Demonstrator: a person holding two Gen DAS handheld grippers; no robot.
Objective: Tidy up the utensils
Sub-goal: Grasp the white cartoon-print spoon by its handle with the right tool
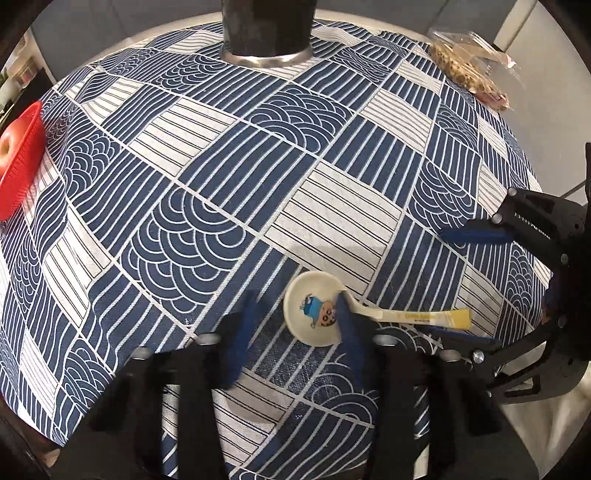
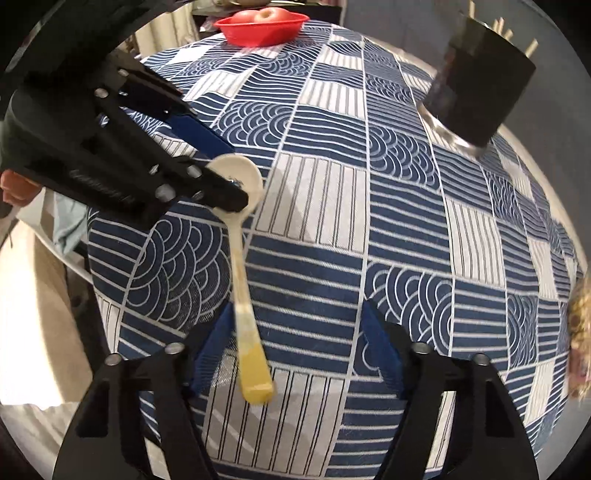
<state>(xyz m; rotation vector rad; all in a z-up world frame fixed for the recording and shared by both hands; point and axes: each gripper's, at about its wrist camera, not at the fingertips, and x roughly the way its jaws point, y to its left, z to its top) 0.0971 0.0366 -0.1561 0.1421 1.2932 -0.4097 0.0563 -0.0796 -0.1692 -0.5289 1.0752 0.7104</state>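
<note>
A cream ceramic spoon (image 1: 314, 314) with a cartoon print lies on the blue-and-white tablecloth (image 1: 207, 155), its yellow-tipped handle (image 1: 443, 317) pointing right. My left gripper (image 1: 297, 301) straddles the spoon's bowl. Its right pad (image 1: 349, 328) touches the bowl's edge at the neck, while the blurred left pad (image 1: 243, 332) stands a little apart. In the right wrist view the left gripper (image 2: 236, 173) hangs over the bowl (image 2: 243, 173). My right gripper (image 2: 297, 308) is open around the handle (image 2: 251, 369), which lies against its left pad (image 2: 212, 347), far from the right pad (image 2: 382, 347).
A black cylindrical holder (image 1: 267, 29) with a metal base stands at the table's far side, also in the right wrist view (image 2: 476, 85). A red basket (image 1: 22, 173) with apples sits at the left edge. A clear snack bag (image 1: 469, 62) lies at the back right.
</note>
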